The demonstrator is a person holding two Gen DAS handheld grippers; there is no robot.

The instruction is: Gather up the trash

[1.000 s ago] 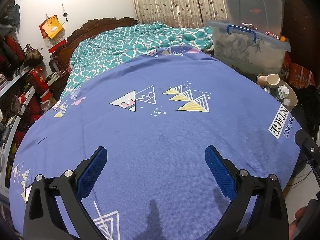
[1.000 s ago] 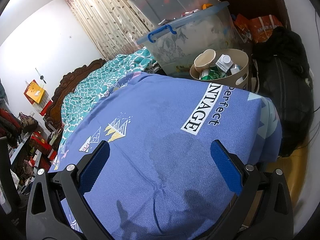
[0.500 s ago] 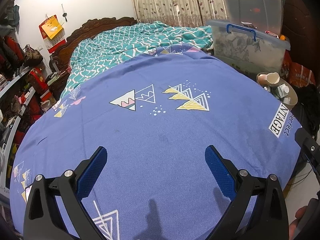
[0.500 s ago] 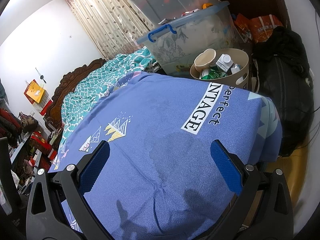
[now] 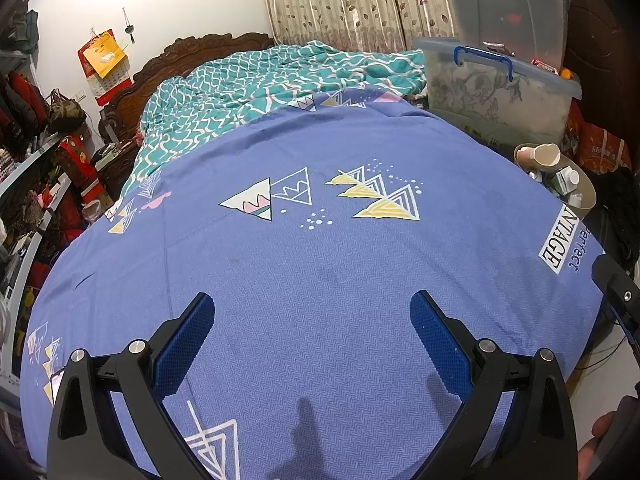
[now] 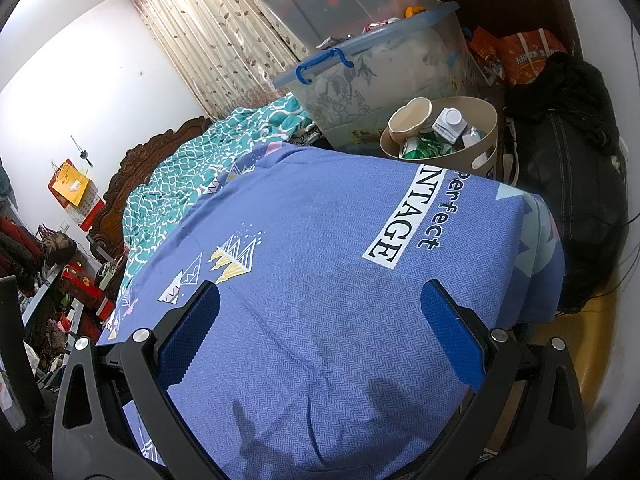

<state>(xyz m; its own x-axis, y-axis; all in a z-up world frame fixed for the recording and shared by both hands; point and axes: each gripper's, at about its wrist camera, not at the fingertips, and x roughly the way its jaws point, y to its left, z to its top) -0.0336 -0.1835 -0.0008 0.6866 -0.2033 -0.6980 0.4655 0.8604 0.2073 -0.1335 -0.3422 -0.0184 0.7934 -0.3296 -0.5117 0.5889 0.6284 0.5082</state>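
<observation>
Both grippers are held low over a bed covered by a blue sheet, and nothing is held in either. The left gripper is seen with its blue pads spread wide, only bare sheet lying between them; the right gripper is likewise spread wide over the sheet near the bed's corner. No loose trash can be made out on the sheet in either view. What trash is visible is gathered in a tan bin standing on the floor just beside the bed's far corner, next to a clear storage box: a paper cup, a small carton and some green wrappers are seen inside it. In the left view the same bin is found at the right edge, past the printed "VINTAGE" label, and the tip of the right gripper's body is caught just below it. The collecting step is therefore judged to be finished or nearly so, with the bed apparently cleared; whether anything is left on the floor or behind the bedding cannot be told, since a crumpled teal quilt hides the head of the bed and the cluttered shelves at the left are too small to read. For the next move, a look round for any remaining piece would be called for; if one is found, a gripper would have to be brought down over it with the fingers kept apart, closed on it, and carried across to the bin.
</observation>
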